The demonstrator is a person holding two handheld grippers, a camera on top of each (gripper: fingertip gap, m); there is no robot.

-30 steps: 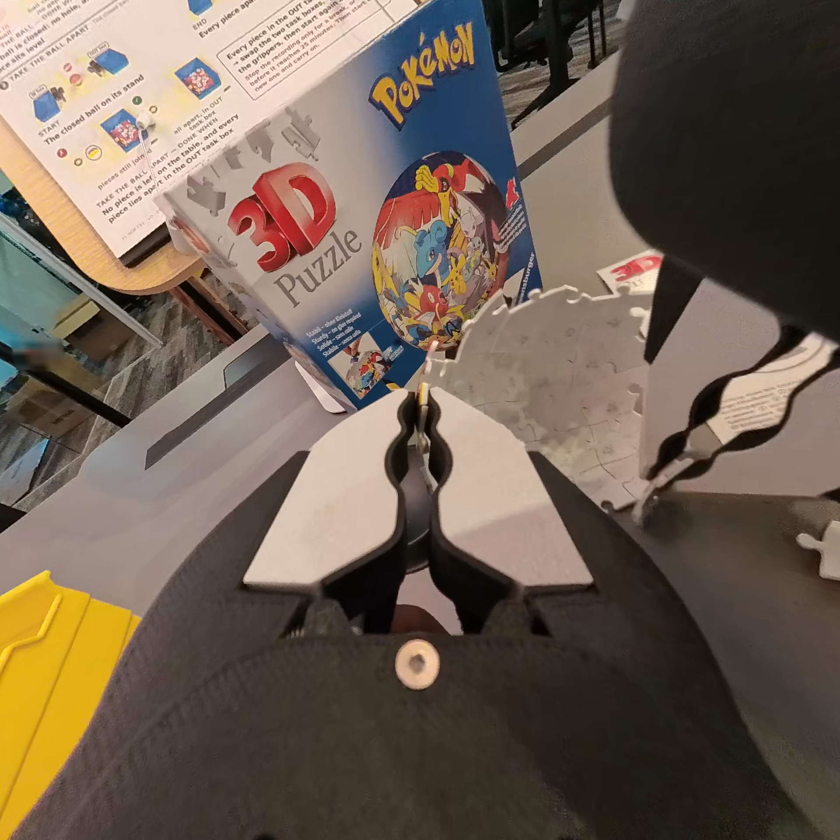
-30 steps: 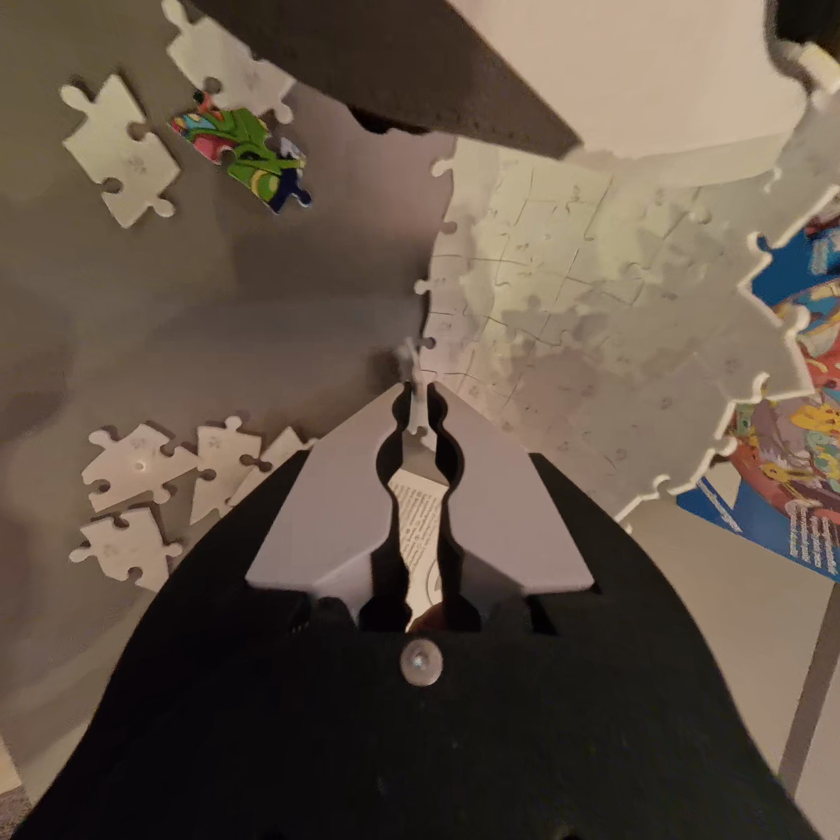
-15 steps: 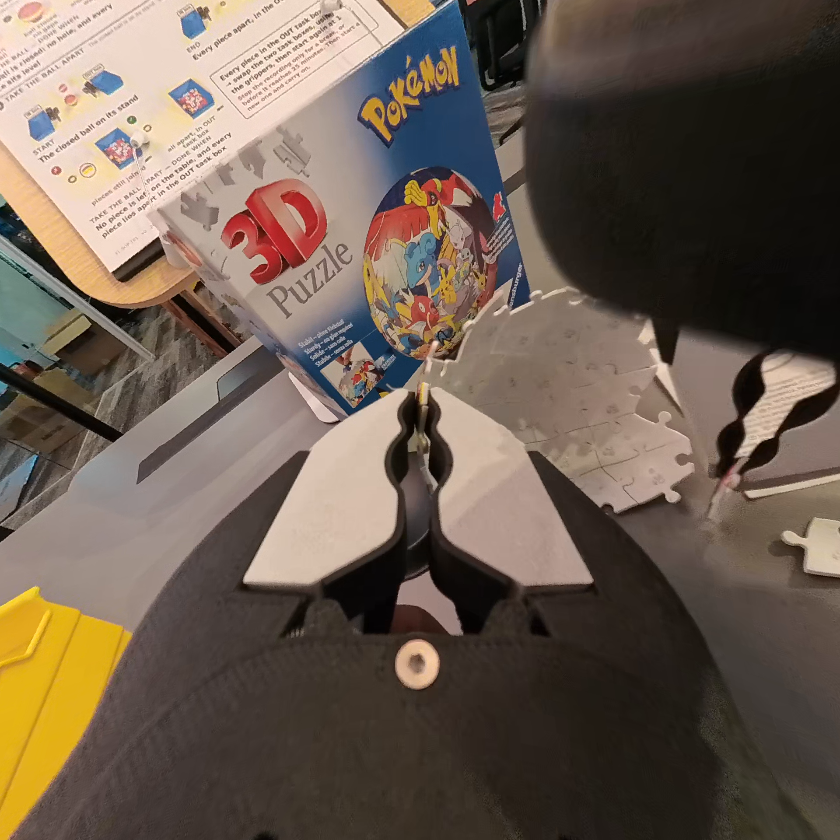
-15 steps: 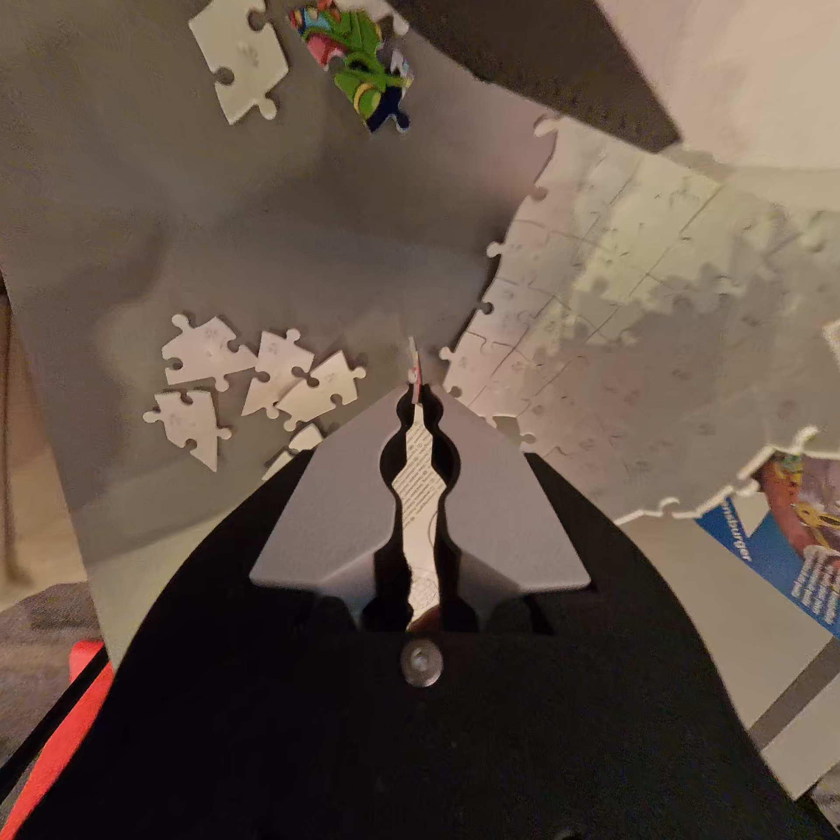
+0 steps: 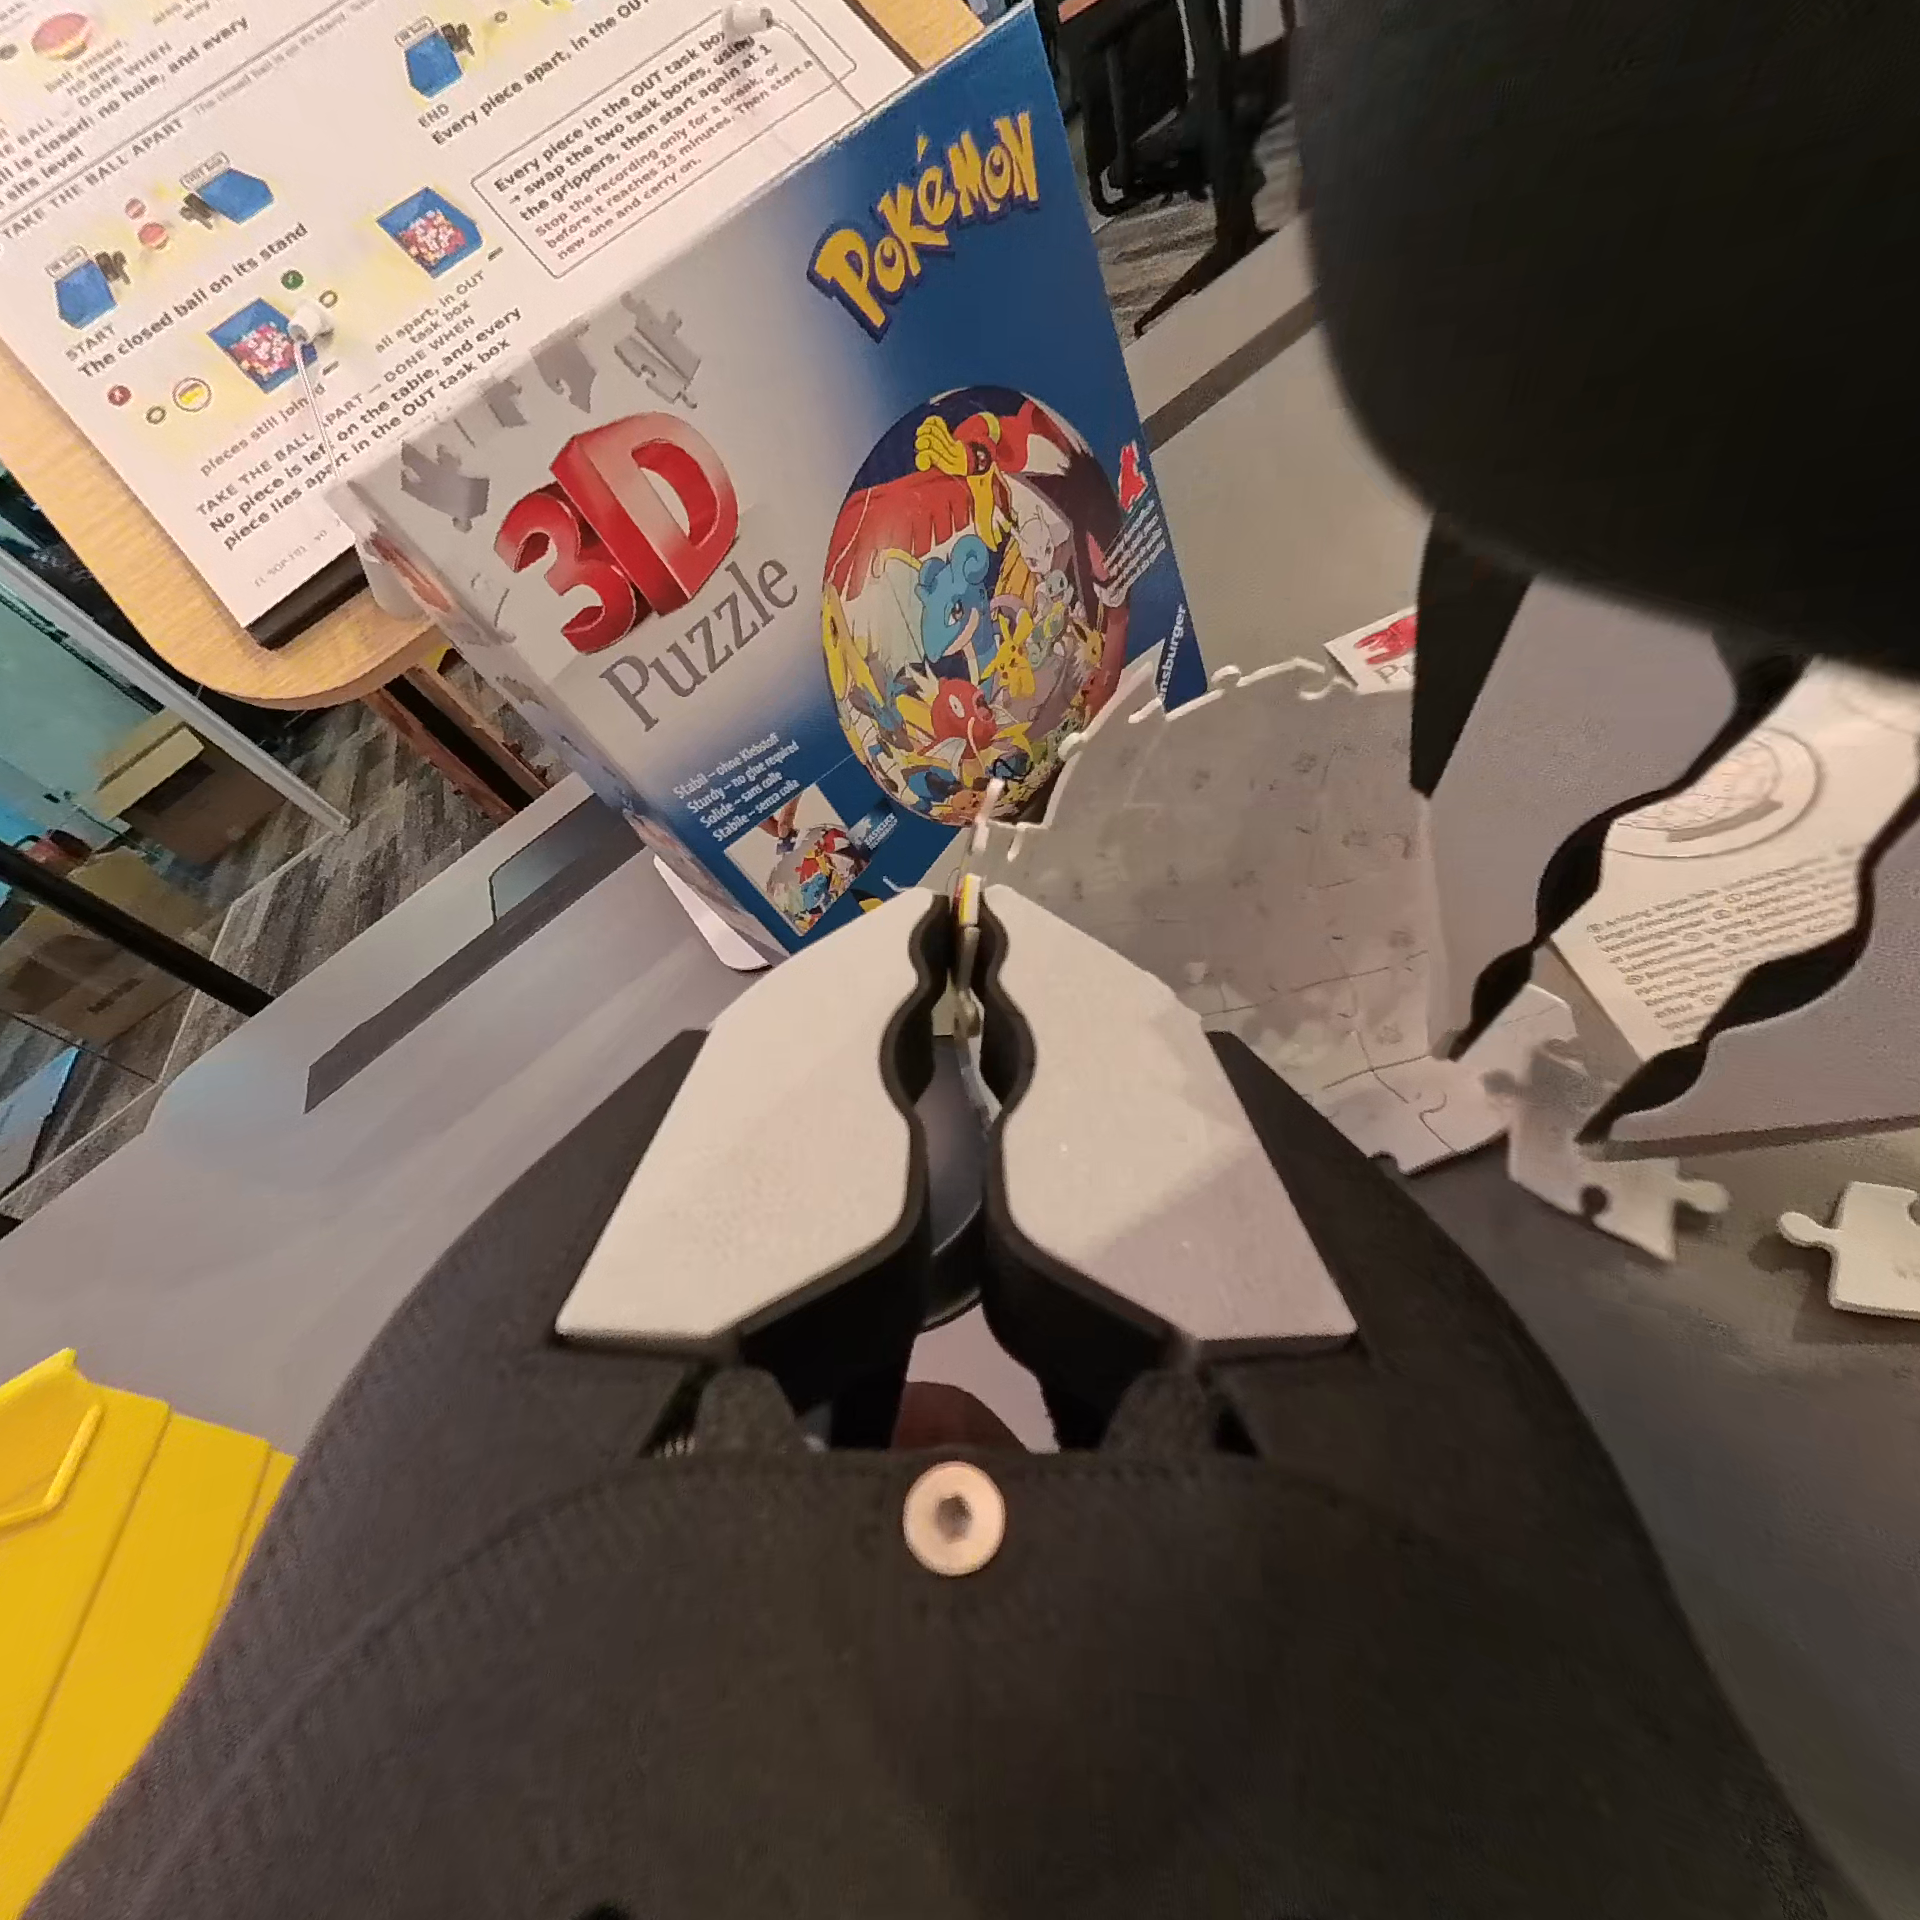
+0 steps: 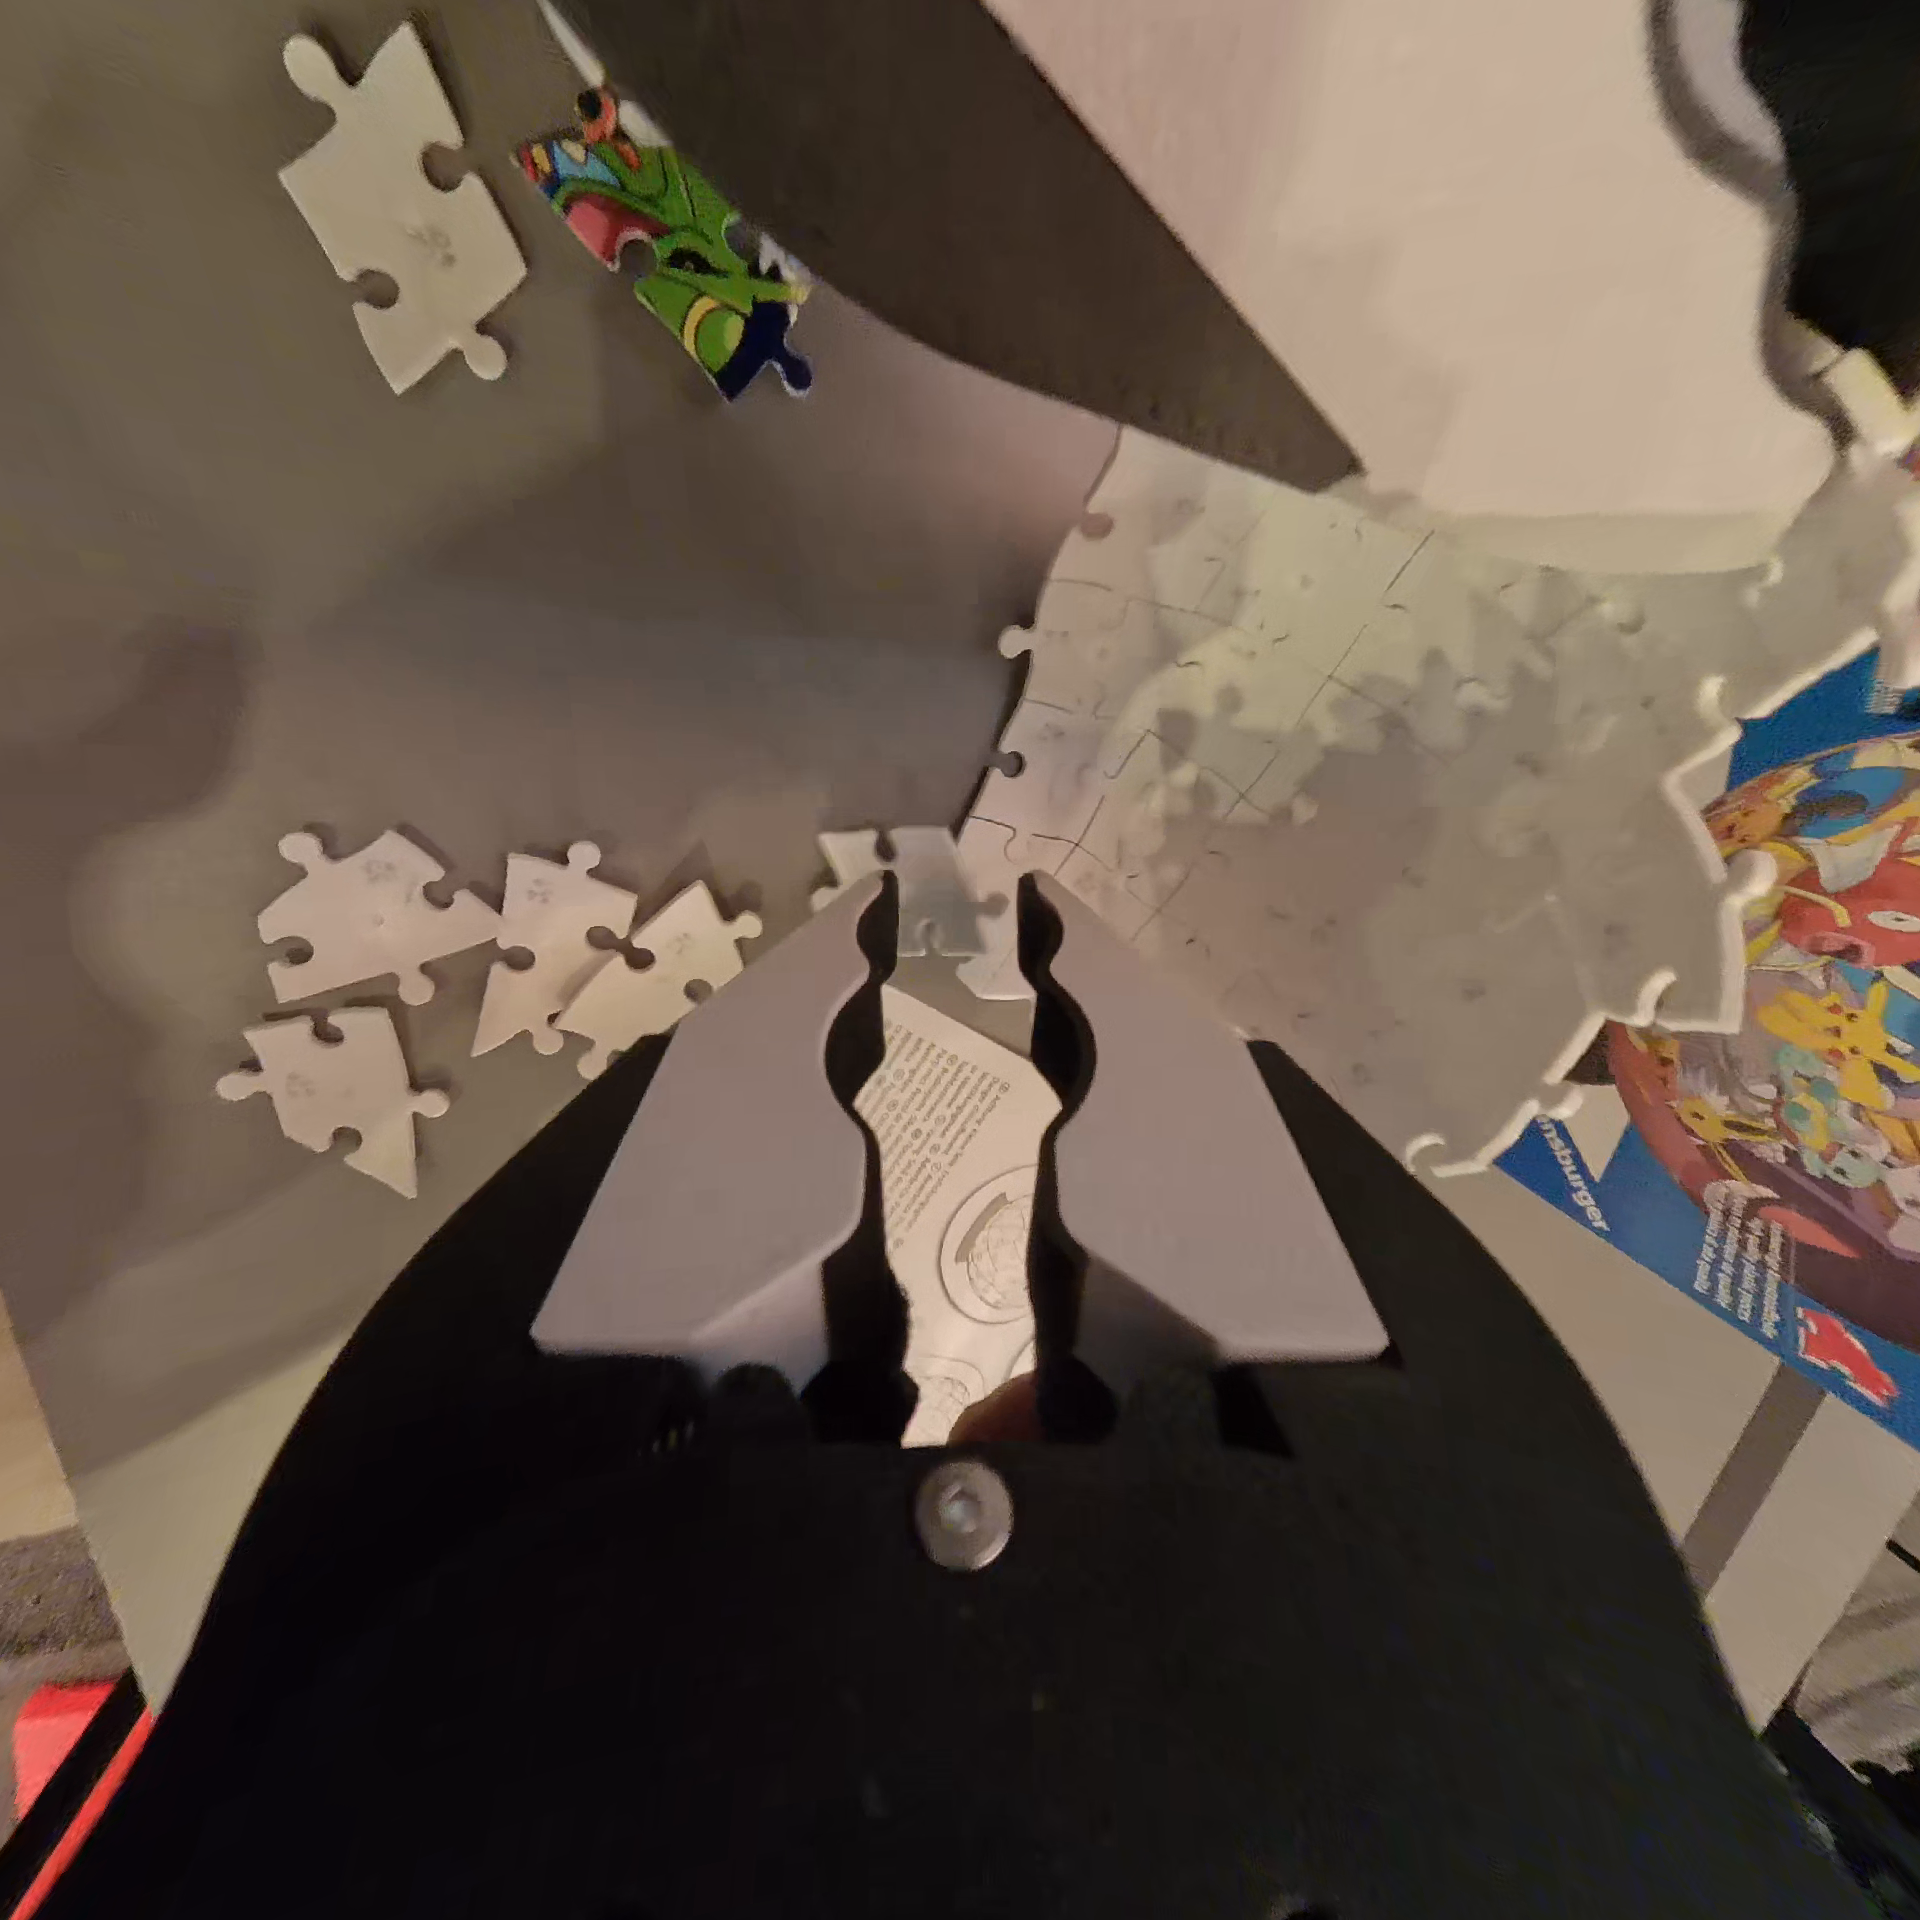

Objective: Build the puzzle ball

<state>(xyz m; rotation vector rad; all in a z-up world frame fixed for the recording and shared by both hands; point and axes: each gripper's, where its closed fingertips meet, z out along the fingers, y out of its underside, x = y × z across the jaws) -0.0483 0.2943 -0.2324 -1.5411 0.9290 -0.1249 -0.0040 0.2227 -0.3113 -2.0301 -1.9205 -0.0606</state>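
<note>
Quick update: the right gripper (image 6: 954,883) was pinching a loose piece (image 6: 935,914) half a second ago and has now let go. Its tongs stand moderately wide, and the piece lies blank side up between the tips, right against the 7 o'clock edge of the half-built ball shell (image 6: 1351,779). To me it looks dropped or set down rather than clicked in, so that piece probably still needs seating. The left gripper (image 5: 966,904) hasn't budged and stays pinched narrow on the shell's rim, holding it tilted up off the table (image 6: 312,623) in front of the puzzle box (image 5: 831,520). In the right wrist view I count four blank pieces clustered at 9 o'clock, one blank at 11, one colour-side-up piece (image 6: 675,260) at 12, plus the released one. There's one shell, one box and one leaflet (image 6: 966,1143) under the right tongs.
</note>
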